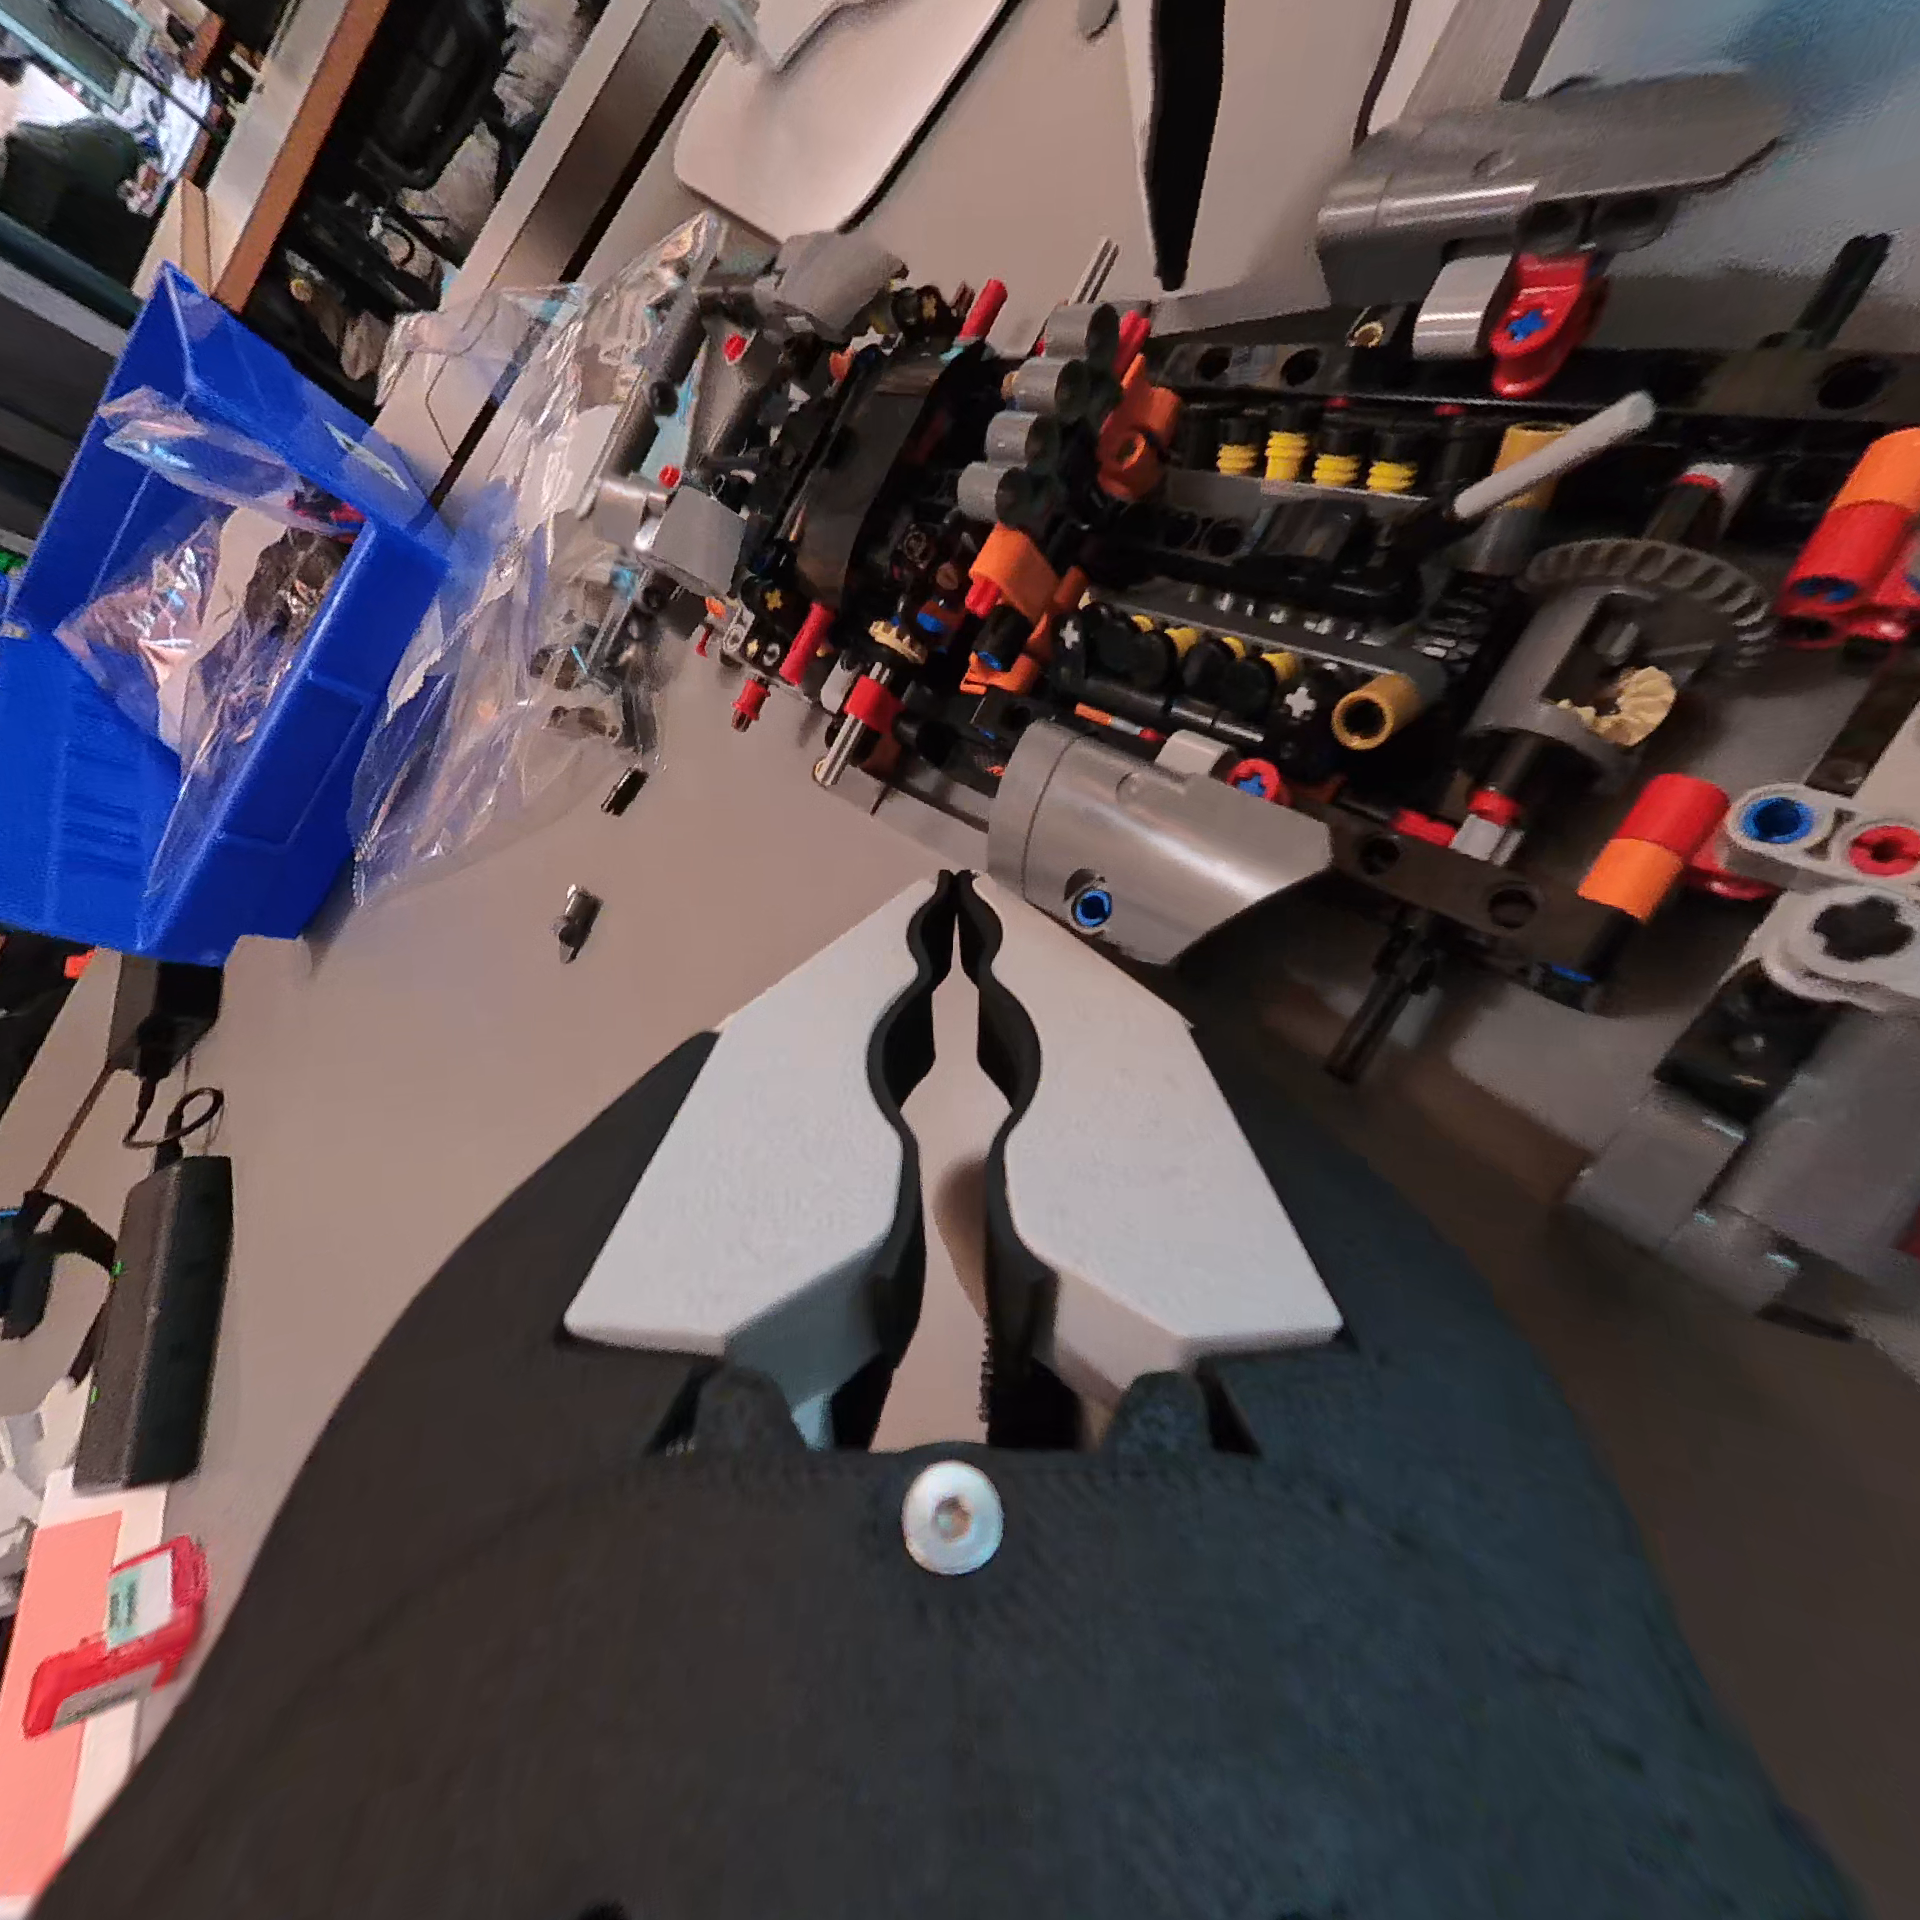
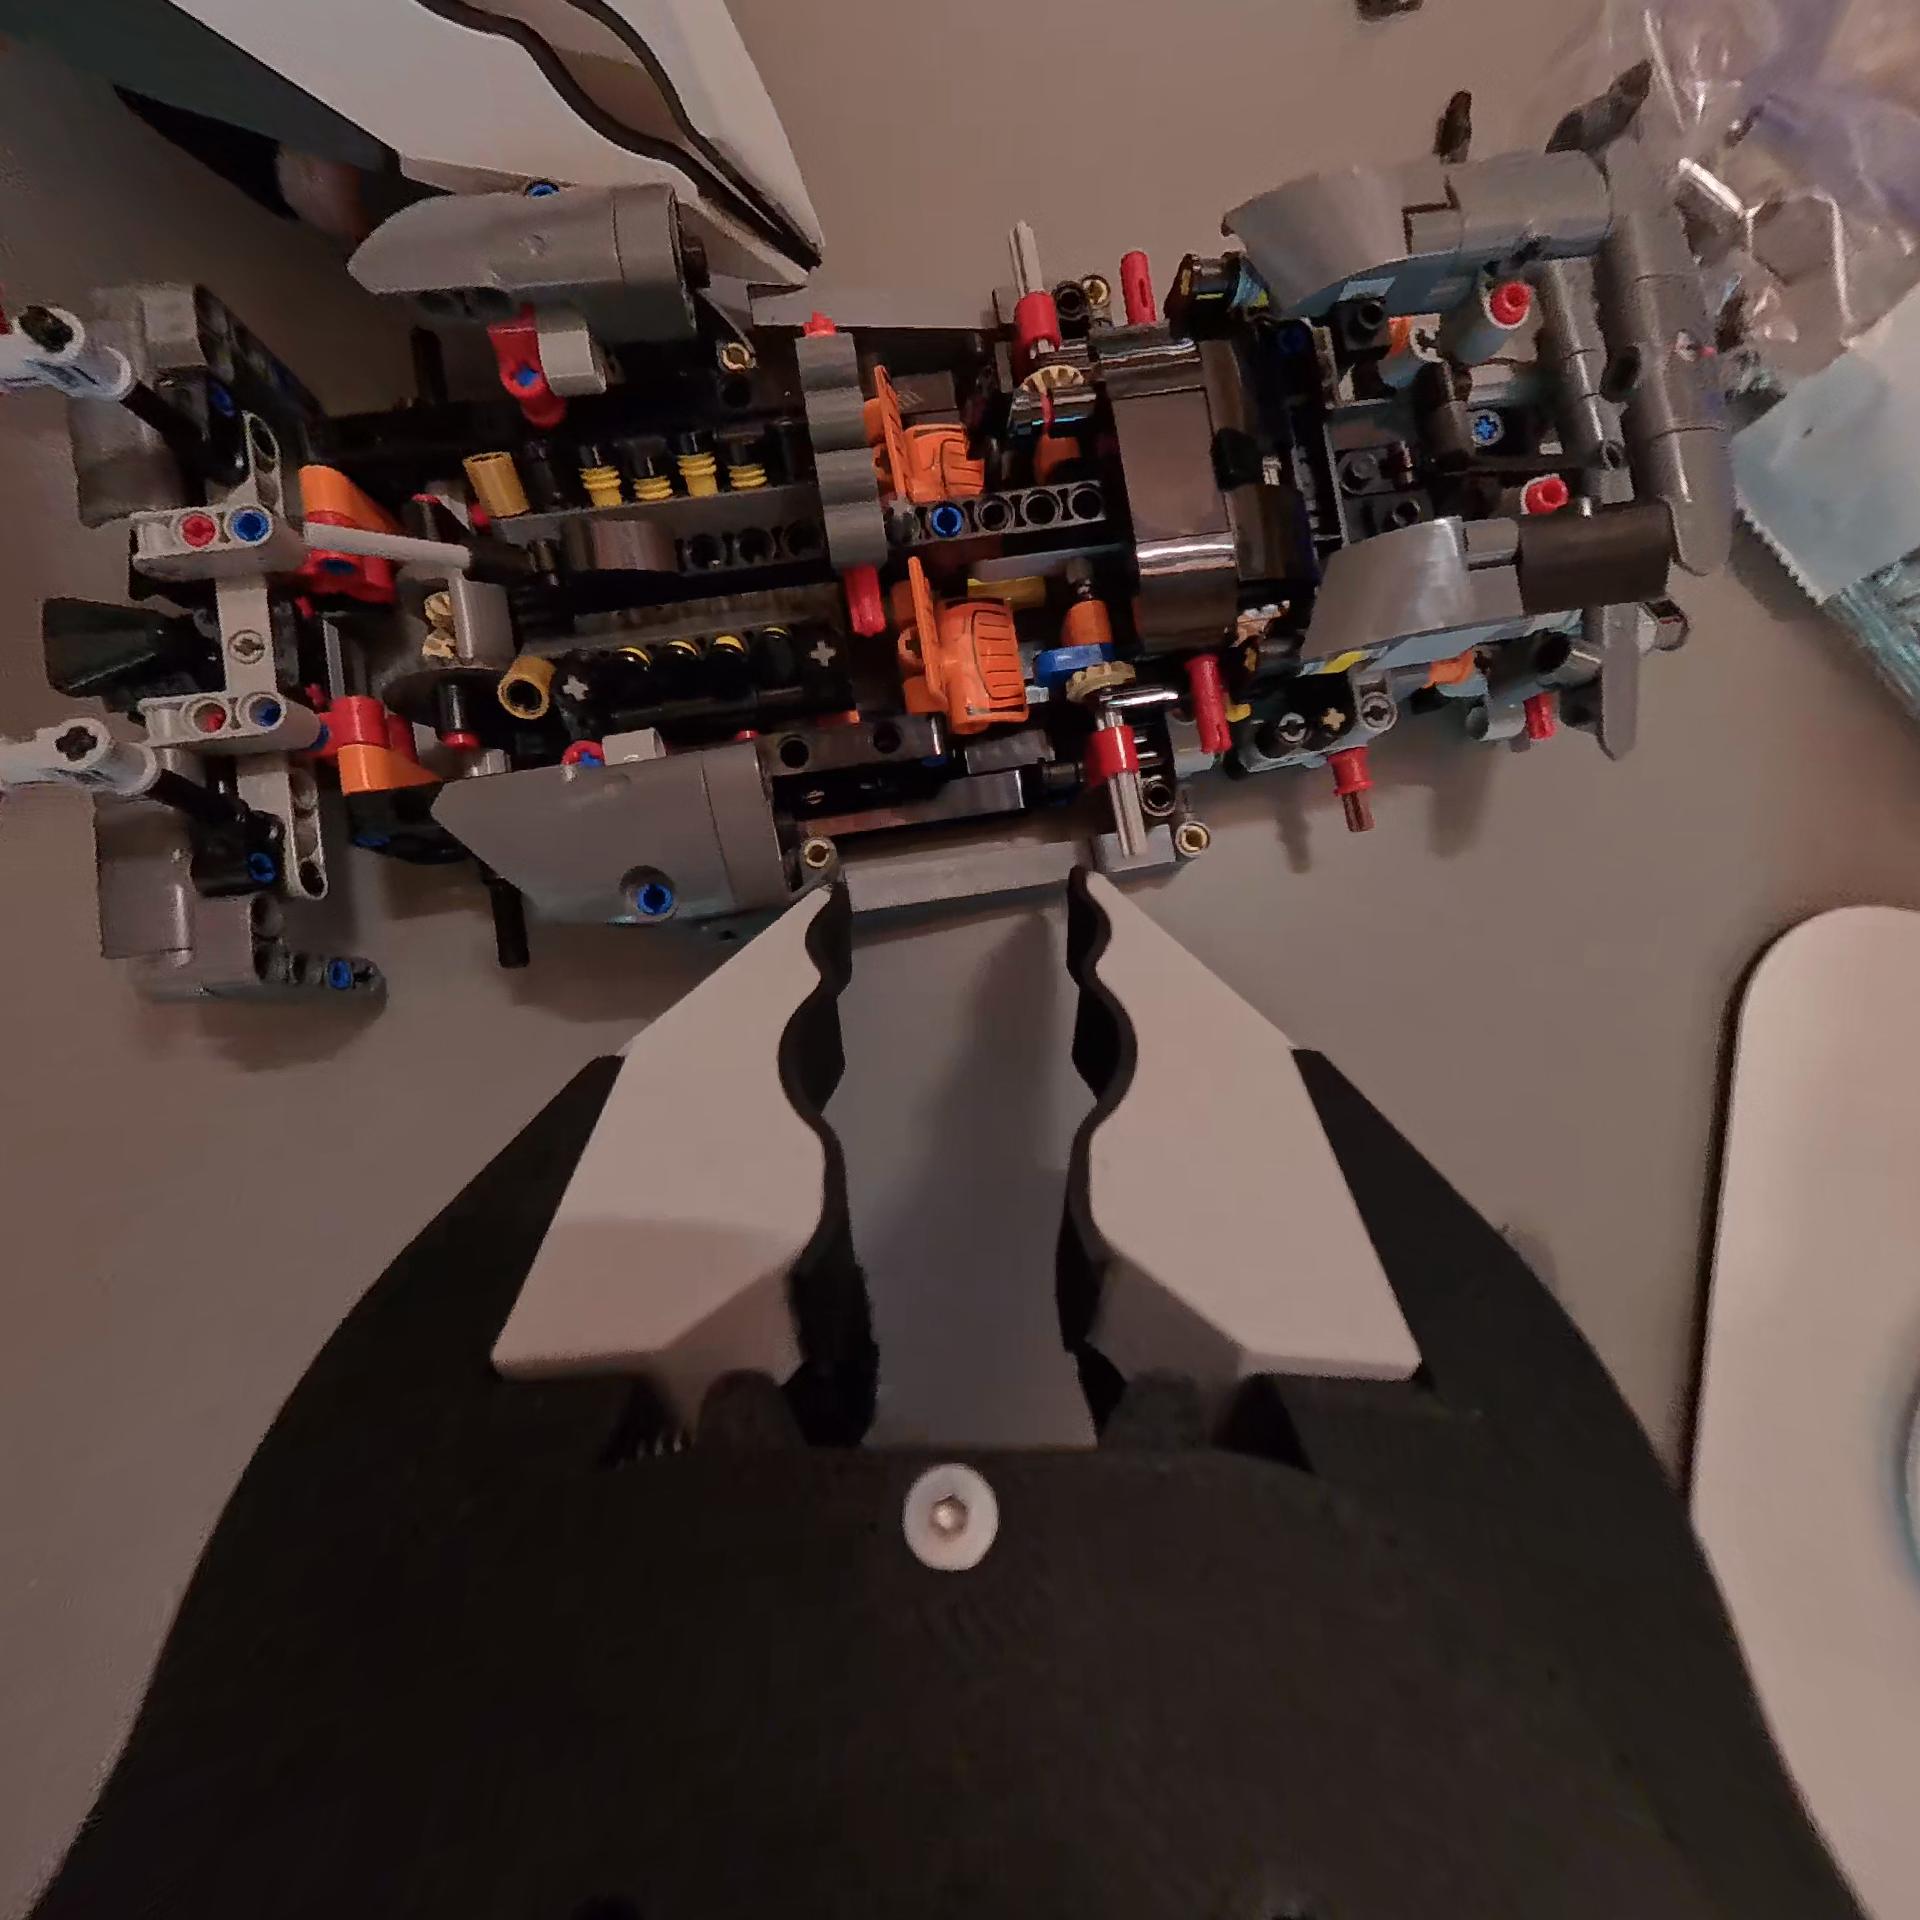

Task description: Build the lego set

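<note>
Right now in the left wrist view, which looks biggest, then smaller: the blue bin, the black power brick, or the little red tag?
1. blue bin
2. black power brick
3. red tag, which sits nearest the camera, so truly smallest.

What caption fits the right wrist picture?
Open hand-held gripper poised at the grey edge of a brick-built car chassis on the table.

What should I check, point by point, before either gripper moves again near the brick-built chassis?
1. Left gripper shut with nothing between its tips: ok.
2. Right gripper open: ok.
3. Right fingertips at the grey beam on the chassis edge; contact: cannot tell.
4. Left tips close beside the grey panel; touching: cannot tell.
5. Loose small dark parts on the table, away from both grippers: ok.
</note>
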`<control>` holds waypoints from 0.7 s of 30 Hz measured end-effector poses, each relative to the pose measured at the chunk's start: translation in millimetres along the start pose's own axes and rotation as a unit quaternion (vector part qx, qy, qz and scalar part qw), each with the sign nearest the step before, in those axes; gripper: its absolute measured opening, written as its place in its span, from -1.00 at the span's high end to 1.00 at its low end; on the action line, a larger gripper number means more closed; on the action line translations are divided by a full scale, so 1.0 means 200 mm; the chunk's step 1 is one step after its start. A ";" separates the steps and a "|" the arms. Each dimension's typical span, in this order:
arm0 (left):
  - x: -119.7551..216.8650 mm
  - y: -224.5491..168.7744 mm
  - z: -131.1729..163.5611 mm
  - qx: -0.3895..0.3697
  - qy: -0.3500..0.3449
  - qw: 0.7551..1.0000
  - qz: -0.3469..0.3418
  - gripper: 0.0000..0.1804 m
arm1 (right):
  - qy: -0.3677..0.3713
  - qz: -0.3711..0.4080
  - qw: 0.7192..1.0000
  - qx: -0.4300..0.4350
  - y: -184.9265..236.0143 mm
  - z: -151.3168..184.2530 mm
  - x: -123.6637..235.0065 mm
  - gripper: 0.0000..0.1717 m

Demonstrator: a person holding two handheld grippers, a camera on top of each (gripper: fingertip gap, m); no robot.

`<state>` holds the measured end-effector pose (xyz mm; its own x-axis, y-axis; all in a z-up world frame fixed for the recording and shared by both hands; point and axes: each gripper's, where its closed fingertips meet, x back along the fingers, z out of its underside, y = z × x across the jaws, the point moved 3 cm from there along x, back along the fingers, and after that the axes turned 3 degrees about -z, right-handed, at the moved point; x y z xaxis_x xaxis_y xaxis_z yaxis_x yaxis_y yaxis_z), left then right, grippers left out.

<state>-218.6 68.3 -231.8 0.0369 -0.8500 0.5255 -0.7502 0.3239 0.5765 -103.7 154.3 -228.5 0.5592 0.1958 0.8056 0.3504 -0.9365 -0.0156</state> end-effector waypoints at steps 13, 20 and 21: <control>0.10 0.06 0.11 0.017 0.015 0.998 -0.059 0.87 | 0.009 0.119 0.993 0.003 0.02 0.14 0.31 0.54; 0.22 0.08 -0.10 0.010 -0.064 0.995 -0.073 0.91 | -0.017 0.226 0.972 -0.055 0.17 0.52 0.89 0.67; 0.23 0.07 -0.15 -0.004 -0.075 0.995 -0.072 0.91 | -0.019 0.238 0.969 -0.068 0.19 0.59 0.96 0.70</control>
<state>-206.6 45.6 -180.4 0.0437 -0.9403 0.3376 -0.7394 0.1968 0.6438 105.6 191.6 -144.5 0.6618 -0.2600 0.7031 -0.0559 -0.9524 -0.2996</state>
